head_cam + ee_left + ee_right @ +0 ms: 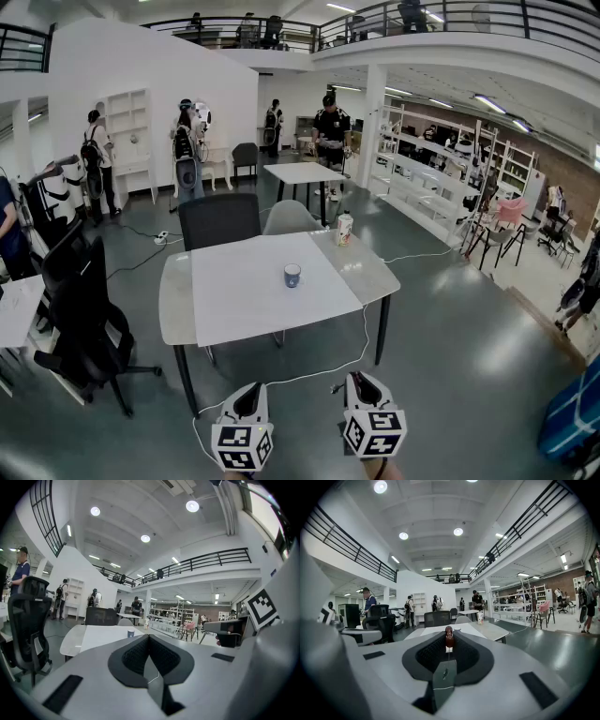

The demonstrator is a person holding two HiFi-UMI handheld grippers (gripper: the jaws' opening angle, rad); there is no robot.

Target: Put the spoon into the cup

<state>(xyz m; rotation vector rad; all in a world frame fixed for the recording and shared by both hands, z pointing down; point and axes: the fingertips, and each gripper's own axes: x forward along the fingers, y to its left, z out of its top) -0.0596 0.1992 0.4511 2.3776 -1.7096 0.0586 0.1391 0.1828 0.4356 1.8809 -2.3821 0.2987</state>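
On one table (246,302), one cup (292,275)

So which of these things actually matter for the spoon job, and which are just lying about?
For the job: small brown spoon, clamped in the right hand-held gripper; blue cup on the white table mat.
Lying about: white printed container at the table's far corner; black office chair; white cable on the floor.

right claw (449,645) clamped on brown spoon (449,634), table (489,628) beyond
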